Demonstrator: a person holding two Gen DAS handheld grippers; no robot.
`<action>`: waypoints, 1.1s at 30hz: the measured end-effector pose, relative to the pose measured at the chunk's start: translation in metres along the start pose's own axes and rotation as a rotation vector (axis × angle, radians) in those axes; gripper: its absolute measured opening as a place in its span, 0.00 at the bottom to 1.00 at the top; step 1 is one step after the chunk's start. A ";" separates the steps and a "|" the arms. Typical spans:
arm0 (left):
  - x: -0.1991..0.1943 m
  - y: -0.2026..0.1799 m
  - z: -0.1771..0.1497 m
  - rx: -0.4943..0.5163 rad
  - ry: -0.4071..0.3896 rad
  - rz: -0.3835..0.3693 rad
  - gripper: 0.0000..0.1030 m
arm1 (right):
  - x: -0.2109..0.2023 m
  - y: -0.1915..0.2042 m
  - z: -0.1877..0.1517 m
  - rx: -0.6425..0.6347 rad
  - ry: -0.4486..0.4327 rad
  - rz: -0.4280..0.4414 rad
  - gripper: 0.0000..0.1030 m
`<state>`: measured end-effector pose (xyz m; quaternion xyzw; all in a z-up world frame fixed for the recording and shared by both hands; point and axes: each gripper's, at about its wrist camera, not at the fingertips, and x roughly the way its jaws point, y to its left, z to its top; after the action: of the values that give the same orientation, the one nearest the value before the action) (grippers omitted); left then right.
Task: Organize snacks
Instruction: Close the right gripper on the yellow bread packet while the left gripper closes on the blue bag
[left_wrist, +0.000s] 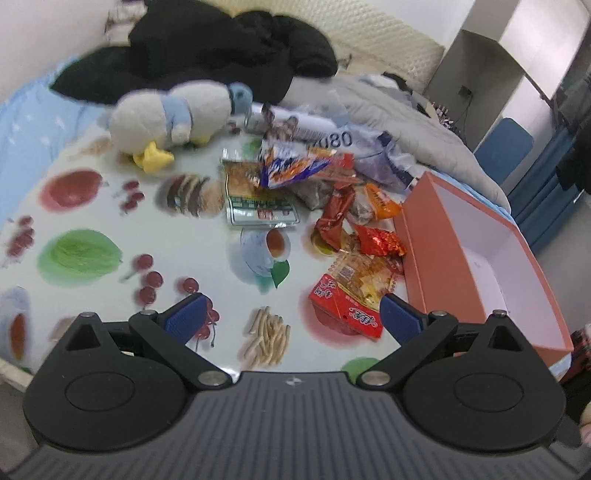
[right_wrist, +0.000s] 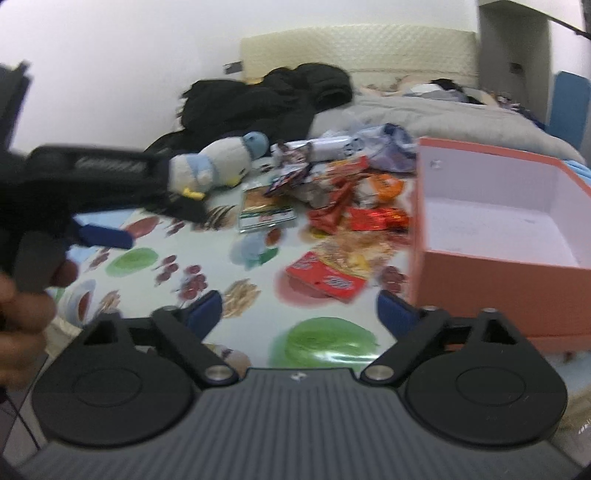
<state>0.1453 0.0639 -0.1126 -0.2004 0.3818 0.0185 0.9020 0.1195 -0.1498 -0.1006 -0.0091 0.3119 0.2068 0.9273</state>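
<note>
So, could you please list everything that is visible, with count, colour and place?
box: one, orange outside, white inside, empty, right of snacks
snack packets: a pile, count unclear, mostly red and orange, mid-table
flat packet: one, green-white, left of pile
plush toy: one, white-blue, far left
black clothing: heap, behind toy
tablecloth: one, white, fruit prints
left gripper: black, blue pads, open
right gripper: same, open
hand: one, holding left gripper

Snack packets (left_wrist: 343, 206) heaped loose on the fruit-print surface (left_wrist: 110, 221), red, orange and green wrappers overlapping. Orange box (left_wrist: 436, 266) just beside them, open, white inside, empty.
</note>
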 end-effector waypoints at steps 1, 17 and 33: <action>0.008 0.004 0.004 -0.014 0.008 -0.017 0.98 | 0.007 0.003 0.001 -0.010 0.002 0.008 0.80; 0.168 0.028 0.111 0.059 0.094 0.058 0.98 | 0.127 0.021 0.035 -0.065 -0.062 -0.113 0.80; 0.250 0.013 0.139 0.197 0.121 0.131 0.97 | 0.209 -0.014 0.048 0.013 0.027 -0.271 0.80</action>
<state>0.4146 0.0983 -0.2041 -0.0864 0.4477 0.0279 0.8895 0.3028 -0.0766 -0.1857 -0.0480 0.3216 0.0775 0.9425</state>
